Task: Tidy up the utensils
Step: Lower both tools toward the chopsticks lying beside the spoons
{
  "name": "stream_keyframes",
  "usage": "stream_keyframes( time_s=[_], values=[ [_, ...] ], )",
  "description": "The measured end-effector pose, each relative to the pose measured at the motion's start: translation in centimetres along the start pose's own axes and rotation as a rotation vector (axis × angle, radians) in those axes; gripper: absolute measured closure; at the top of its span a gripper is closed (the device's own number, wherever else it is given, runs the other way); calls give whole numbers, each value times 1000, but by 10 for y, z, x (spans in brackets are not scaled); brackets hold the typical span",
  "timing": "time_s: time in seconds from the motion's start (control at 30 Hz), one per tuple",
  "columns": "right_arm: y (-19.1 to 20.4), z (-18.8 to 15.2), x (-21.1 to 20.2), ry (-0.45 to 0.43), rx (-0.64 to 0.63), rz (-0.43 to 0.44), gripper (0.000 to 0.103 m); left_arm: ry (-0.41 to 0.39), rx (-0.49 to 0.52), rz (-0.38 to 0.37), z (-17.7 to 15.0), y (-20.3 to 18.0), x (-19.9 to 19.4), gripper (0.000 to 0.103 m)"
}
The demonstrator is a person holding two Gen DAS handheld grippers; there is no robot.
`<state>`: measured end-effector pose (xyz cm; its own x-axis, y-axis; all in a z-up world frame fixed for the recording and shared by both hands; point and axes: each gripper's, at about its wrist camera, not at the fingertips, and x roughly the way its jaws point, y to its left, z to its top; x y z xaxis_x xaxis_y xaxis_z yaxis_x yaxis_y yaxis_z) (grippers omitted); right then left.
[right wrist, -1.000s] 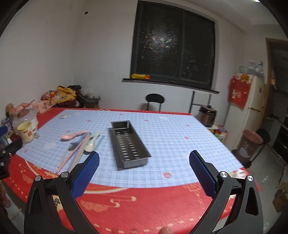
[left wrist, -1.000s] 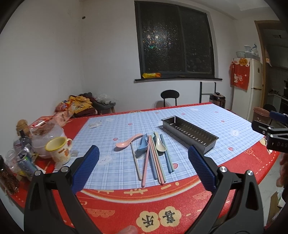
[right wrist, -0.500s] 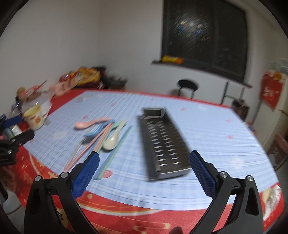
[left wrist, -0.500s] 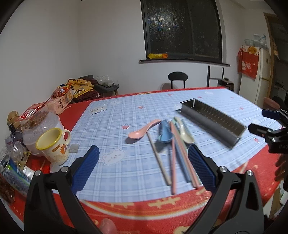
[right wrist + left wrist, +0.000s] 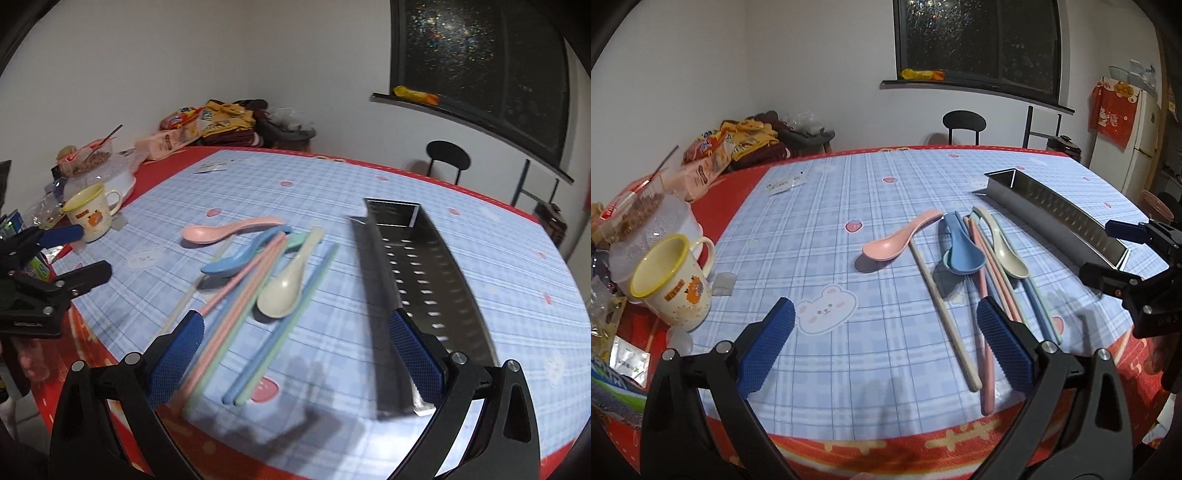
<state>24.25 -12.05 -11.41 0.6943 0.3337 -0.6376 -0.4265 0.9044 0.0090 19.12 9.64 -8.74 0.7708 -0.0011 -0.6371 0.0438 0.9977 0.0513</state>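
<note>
Pastel utensils lie on the checked tablecloth: a pink spoon (image 5: 901, 240), a blue spoon (image 5: 962, 247), a cream spoon (image 5: 1008, 254) and several chopsticks (image 5: 942, 306). They show in the right wrist view too: pink spoon (image 5: 229, 230), blue spoon (image 5: 243, 254), cream spoon (image 5: 286, 288), chopsticks (image 5: 251, 291). A perforated steel tray (image 5: 417, 280) lies to their right, also in the left wrist view (image 5: 1052, 210). My left gripper (image 5: 884, 343) is open above the near ends of the chopsticks. My right gripper (image 5: 293, 350) is open, low over the chopsticks and the tray's near end.
A yellow-rimmed mug (image 5: 670, 284), a plastic food container (image 5: 646, 225) and snack packets (image 5: 713, 158) crowd the table's left side. A black chair (image 5: 962, 125) stands behind the table. The red table edge (image 5: 886, 446) is close below my left gripper.
Both grippers have moved forward and down toward the utensils. The right one has swung left, so the chopsticks now lie between its fingers. Both stay open.
</note>
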Motion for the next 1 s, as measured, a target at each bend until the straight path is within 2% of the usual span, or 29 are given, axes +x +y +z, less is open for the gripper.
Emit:
stream_keyframes(
  time_s=[0.13, 0.27, 0.5, 0.57, 0.63, 0.77, 0.87, 0.93, 1.0],
  values=[
    [-1, 6, 12, 9, 22, 38, 7, 16, -16, -9, 6, 6, 12, 6],
    [-3, 6, 19, 24, 33, 52, 20, 9, -10, -41, 10, 4, 16, 6],
    [-5, -4, 40, 82, 66, 74, 37, 18, 16, -74, 8, -6, 29, 8],
    [-5, -3, 43, 85, 70, 78, 39, 30, 9, -89, 8, -7, 35, 13],
    [-8, 1, 45, 82, 86, 94, 42, 43, 5, -113, 8, -7, 40, 25],
    [-12, 8, 49, 74, 102, 87, 48, 47, -4, -125, 11, -5, 46, 33],
    [-19, 10, 55, 83, 118, 62, 56, 48, -18, -135, 14, 0, 50, 38],
    [-22, 9, 59, 99, 125, 40, 57, 58, -26, -143, 14, 1, 54, 45],
    [-21, 6, 60, 108, 116, 29, 57, 67, -29, -153, 13, 0, 56, 47]
  ],
)
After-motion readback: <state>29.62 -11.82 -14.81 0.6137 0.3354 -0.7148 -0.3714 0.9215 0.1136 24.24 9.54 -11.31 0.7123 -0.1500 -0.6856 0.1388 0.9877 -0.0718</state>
